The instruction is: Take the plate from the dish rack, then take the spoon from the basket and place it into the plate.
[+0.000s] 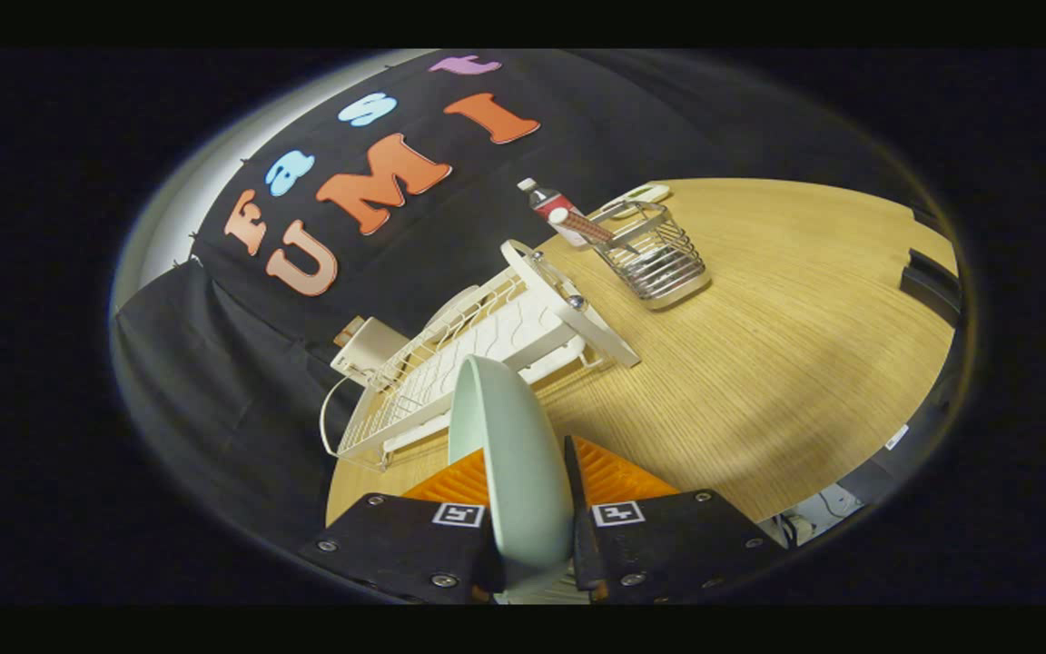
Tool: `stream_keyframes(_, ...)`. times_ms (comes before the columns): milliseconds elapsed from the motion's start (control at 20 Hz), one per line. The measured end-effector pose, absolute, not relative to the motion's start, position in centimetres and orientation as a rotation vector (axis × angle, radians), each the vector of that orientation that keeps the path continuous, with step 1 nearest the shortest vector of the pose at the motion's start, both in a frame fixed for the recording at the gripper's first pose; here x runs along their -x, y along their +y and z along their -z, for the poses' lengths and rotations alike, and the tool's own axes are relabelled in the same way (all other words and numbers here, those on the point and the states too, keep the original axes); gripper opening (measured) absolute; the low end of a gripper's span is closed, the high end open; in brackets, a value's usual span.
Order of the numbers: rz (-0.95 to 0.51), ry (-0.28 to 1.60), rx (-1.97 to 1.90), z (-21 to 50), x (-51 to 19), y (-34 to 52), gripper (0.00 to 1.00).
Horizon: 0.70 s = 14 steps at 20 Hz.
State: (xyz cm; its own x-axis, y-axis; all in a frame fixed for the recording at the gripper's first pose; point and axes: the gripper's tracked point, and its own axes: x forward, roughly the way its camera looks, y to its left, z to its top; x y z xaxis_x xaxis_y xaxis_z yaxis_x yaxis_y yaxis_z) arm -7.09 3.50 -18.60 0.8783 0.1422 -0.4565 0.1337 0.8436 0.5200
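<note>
A pale green plate (514,454) stands on edge between my two orange fingers (618,472), and my gripper (527,477) is shut on it, holding it above the wooden table (759,363). Beyond the plate lies the white wire dish rack (478,354), tilted in this view. Farther off, past the rack, a wire basket (659,254) holds a spoon with a brown-striped handle (582,227) that sticks out of its rim.
A small bottle with a red label (546,200) stands behind the basket, next to a white flat object (646,195). A beige box (367,350) sits behind the rack. Bare wooden tabletop stretches ahead of the fingers, beside the rack.
</note>
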Motion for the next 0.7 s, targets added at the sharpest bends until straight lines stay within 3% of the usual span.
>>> stream_keyframes(300, 0.036, 0.544, -0.637, 19.7, 7.3, 2.7, 0.31)
stream_keyframes(450, 0.056, 0.537, -0.589, 20.1, 6.8, 2.0, 0.36)
stream_keyframes(600, 0.077, 0.541, -0.533, 20.4, 6.9, 1.1, 0.48)
stream_keyframes(700, 0.091, 0.525, -0.508, 20.3, 6.5, 0.5, 0.49)
